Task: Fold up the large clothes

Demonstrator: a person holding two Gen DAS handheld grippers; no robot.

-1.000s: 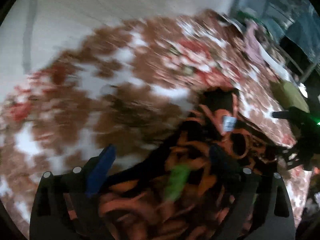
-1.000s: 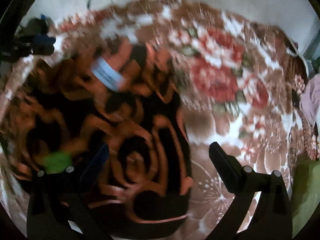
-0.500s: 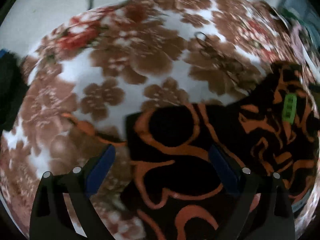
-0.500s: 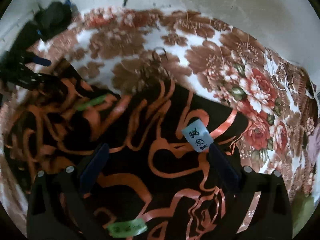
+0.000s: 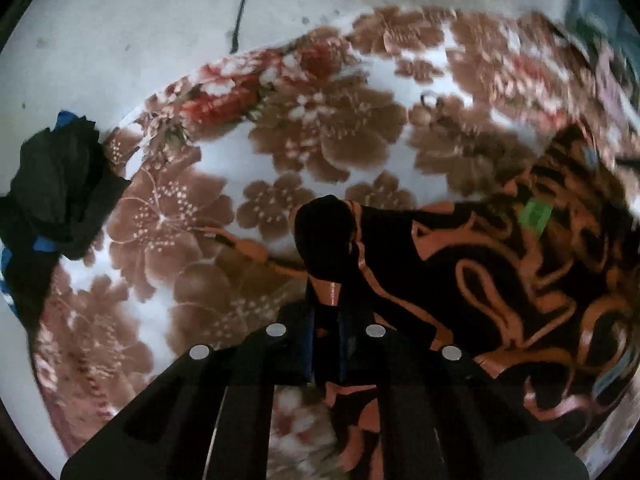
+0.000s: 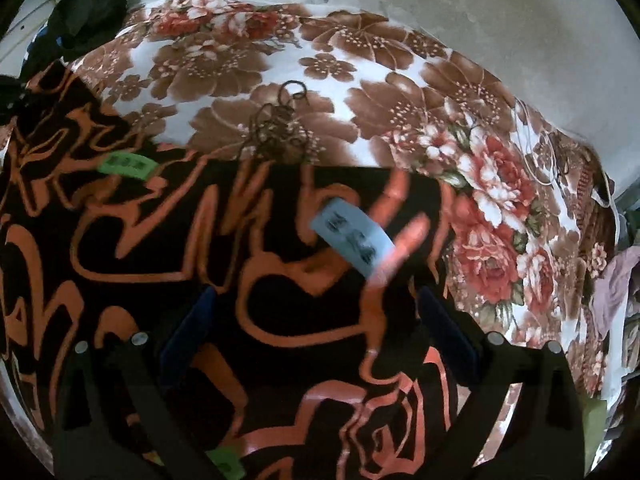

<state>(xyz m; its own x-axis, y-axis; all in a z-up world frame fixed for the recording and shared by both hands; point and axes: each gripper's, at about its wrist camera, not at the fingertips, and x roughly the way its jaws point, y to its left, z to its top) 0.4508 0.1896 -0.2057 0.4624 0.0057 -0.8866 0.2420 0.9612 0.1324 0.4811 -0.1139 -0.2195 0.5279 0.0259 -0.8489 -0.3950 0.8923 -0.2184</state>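
Note:
A black garment with orange swirls point(image 6: 168, 248) lies spread on a floral blanket point(image 6: 360, 64). It carries a pale blue tag point(image 6: 352, 236) and a green tag point(image 6: 126, 165). My left gripper point(image 5: 326, 320) is shut on a corner of the garment point(image 5: 460, 276), with a bunched fold of cloth standing up between its fingers. My right gripper point(image 6: 316, 332) is open, jaws wide apart, just above the garment's middle and holding nothing.
A crumpled black cloth point(image 5: 60, 184) sits at the blanket's left edge, also in the right wrist view point(image 6: 88, 4). A tangle of thin wire point(image 6: 280, 124) lies on the blanket beyond the garment. More clothes point(image 6: 616, 280) pile at the right. A pale wall point(image 6: 480, 8) is behind.
My left gripper has closed on the garment's corner; half a second ago its jaws were wide open. The right gripper stays open and has moved slightly over the garment.

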